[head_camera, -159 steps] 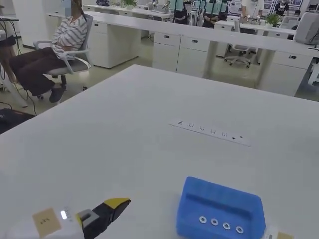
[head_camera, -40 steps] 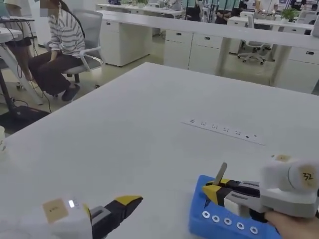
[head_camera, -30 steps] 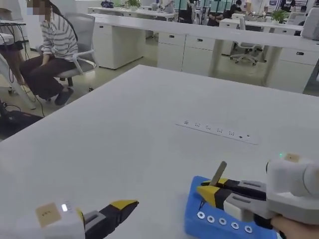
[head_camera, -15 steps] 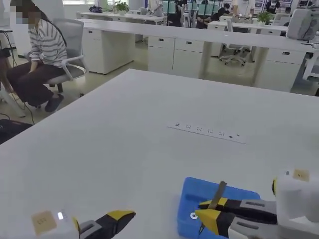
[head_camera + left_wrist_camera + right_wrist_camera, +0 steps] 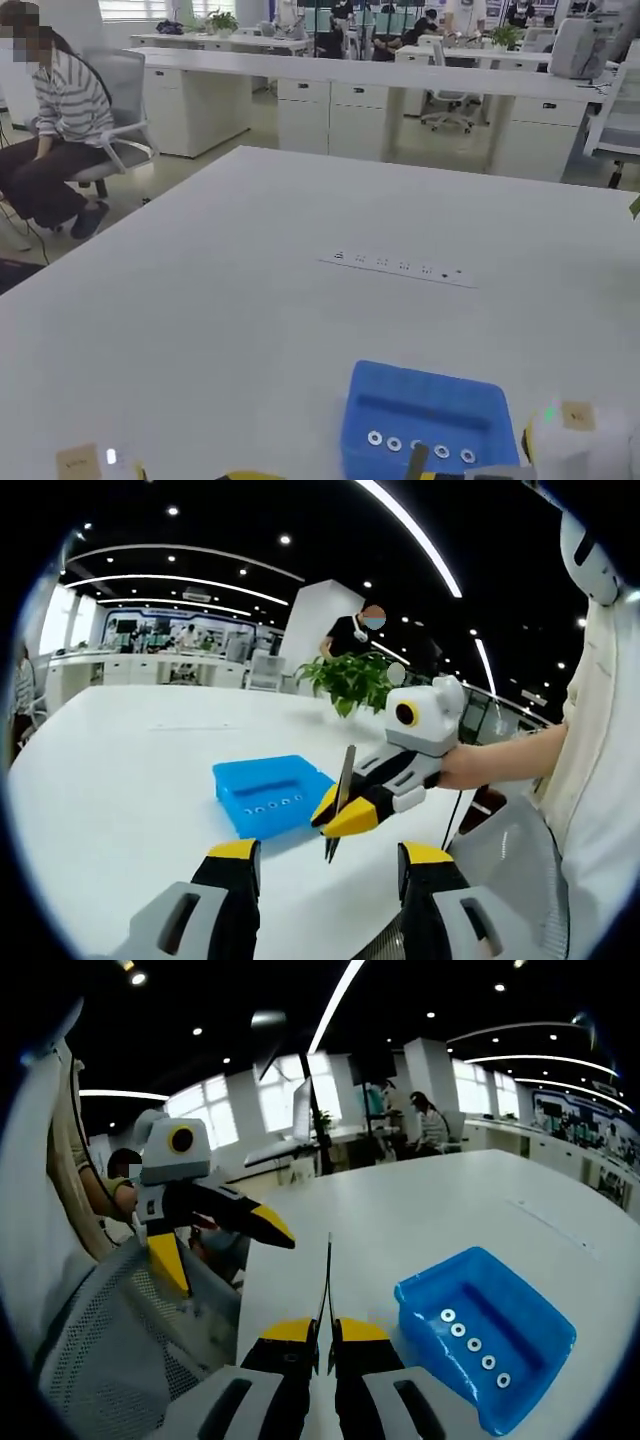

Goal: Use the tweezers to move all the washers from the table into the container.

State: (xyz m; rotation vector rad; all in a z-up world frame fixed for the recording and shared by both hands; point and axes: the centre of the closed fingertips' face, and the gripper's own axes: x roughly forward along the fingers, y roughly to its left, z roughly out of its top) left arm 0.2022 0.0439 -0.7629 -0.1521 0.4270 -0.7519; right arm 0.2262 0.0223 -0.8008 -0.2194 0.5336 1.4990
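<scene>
R gripper (image 5: 325, 1332) is clamped tight on the tweezers (image 5: 327, 1280). L gripper (image 5: 330, 847) has its jaws spread wide, nothing btwn them. Container (image 5: 425, 415) sits on the desk (image 5: 250, 300) by its near edge, right of centre. Five washers (image 5: 394, 443) lie in a row on its floor, the row running along its long side.

Key relation: in R gripper view the container lies ahead & to the right, near, w/ the tweezers' long axis pointing past its left end, not into it. R is the nearer gripper; L sits off on the other side of the tweezers.

L gripper view adds what R's own can't: the tweezers stand near upright, tips down toward the desk just beside the container. Whether the tips touch the desk, can't tell. Head view gives the cleanest washer count. Judging by that, prob. little left to move.
</scene>
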